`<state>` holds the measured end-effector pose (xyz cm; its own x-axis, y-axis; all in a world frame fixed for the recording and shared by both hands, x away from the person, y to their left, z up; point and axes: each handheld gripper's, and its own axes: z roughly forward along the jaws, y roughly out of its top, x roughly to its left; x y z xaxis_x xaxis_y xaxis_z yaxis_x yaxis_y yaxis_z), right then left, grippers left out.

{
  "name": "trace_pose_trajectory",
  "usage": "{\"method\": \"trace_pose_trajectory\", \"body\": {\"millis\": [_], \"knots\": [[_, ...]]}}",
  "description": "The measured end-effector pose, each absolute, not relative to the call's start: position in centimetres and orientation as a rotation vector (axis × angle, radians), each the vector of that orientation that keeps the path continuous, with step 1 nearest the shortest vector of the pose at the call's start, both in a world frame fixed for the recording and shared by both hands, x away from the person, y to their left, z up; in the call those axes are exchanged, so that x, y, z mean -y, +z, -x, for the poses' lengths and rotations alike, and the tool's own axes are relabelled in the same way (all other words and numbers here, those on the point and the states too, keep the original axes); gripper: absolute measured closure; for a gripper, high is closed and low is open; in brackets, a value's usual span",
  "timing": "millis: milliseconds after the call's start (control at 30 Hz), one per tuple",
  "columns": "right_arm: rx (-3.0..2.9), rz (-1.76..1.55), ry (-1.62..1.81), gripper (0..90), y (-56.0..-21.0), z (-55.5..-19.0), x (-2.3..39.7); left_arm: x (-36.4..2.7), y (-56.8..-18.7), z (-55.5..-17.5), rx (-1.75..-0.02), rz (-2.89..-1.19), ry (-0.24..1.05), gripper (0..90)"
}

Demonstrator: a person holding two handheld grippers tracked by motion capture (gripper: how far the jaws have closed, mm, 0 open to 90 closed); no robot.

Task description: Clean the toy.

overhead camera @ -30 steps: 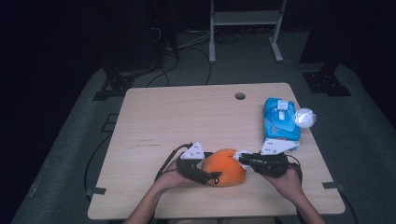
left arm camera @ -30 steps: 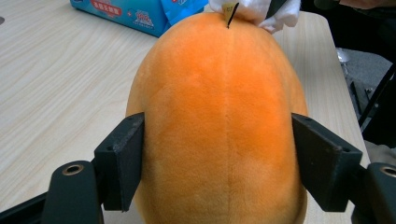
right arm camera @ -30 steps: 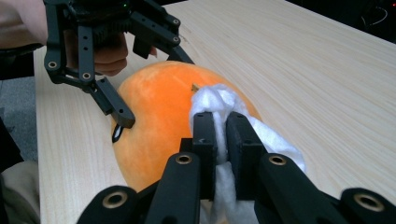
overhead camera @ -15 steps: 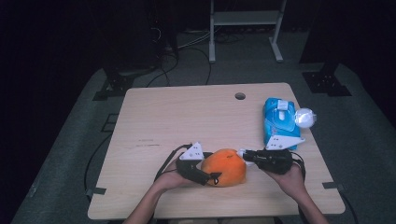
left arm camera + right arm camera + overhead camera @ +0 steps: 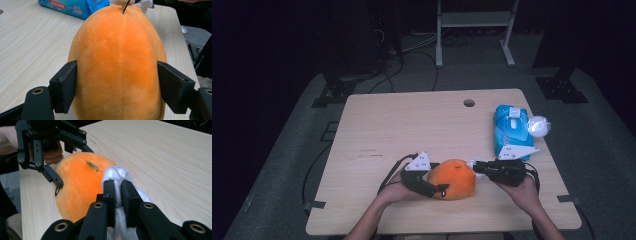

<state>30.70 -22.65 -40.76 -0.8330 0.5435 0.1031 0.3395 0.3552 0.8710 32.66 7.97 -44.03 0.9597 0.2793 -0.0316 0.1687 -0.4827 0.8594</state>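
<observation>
Orange plush toy (image 5: 454, 177), soft, light, squashable, at table's (image 5: 412, 125) 6 o'clock edge: left gripper (image 5: 117, 87) clasps its flanks, best hold; right gripper (image 5: 117, 195) pinches white tissue (image 5: 117, 176).

The orange plush toy (image 5: 120, 65) is cut off below (left gripper view).

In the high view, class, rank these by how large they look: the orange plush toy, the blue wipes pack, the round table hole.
1. Blue wipes pack, about level with the toy
2. Orange plush toy
3. Table hole, clearly smallest
</observation>
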Motion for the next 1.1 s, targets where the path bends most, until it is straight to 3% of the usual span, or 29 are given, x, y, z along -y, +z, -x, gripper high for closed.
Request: {"method": "trace_pose_trajectory", "body": {"millis": [433, 800, 1100], "knots": [[-2.413, -0.775, 1.509, 81.7, -40.3, -30.9, 21.6, -7.0, -43.6, -31.8, -0.236, -2.114, 0.201, 23.6], [-2.434, -0.798, 1.482, 81.8, -40.6, -30.7, 22.8, -7.8, -43.9, -32.8, -0.36, -2.089, 0.146, 22.1], [-2.451, -0.701, 1.465, 81.8, -39.9, -30.1, 20.7, -7.1, -43.7, -32.6, -0.367, -2.087, 0.168, 22.6]]}}
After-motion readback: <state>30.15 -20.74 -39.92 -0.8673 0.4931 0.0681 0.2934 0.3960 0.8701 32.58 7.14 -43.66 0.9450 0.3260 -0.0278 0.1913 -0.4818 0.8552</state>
